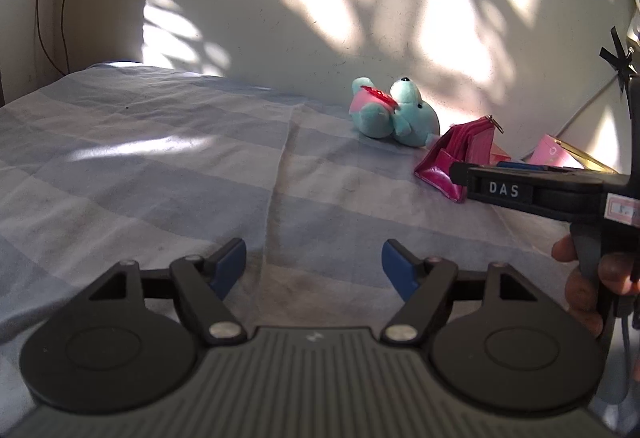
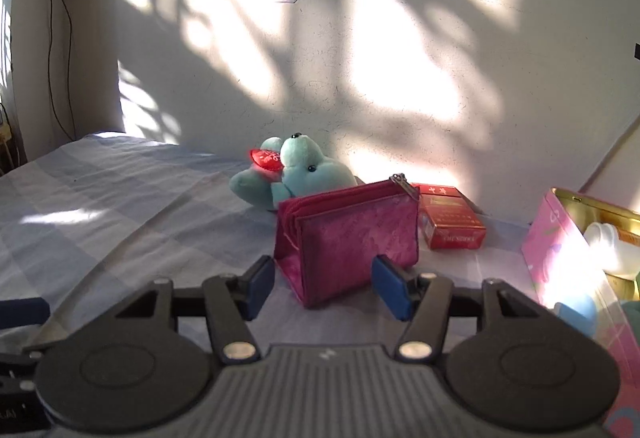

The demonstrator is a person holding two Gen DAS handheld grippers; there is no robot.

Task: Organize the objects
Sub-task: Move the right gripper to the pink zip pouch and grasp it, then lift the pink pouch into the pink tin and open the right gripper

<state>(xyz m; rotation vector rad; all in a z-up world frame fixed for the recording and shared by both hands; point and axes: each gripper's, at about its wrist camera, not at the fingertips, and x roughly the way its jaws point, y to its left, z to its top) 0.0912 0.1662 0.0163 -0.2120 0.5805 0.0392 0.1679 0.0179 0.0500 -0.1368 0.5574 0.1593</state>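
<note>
A magenta zip purse (image 2: 352, 234) stands upright on the blue checked bedsheet (image 2: 120, 205). My right gripper (image 2: 322, 288) is open, its blue pads either side of the purse's near corner, not closed on it. Behind the purse lies a teal plush bear (image 2: 296, 173) with a red heart, and a red cigarette pack (image 2: 448, 215) lies to its right. My left gripper (image 1: 314, 268) is open and empty over bare sheet. In the left wrist view the bear (image 1: 394, 111) and purse (image 1: 456, 157) lie far right, with the right gripper's body (image 1: 540, 191) in front of them.
A pink tin box (image 2: 568, 262) with a gold rim stands open at the right, holding a white item and other things. A sunlit wall runs along the back of the bed. A dark cable hangs at the far left.
</note>
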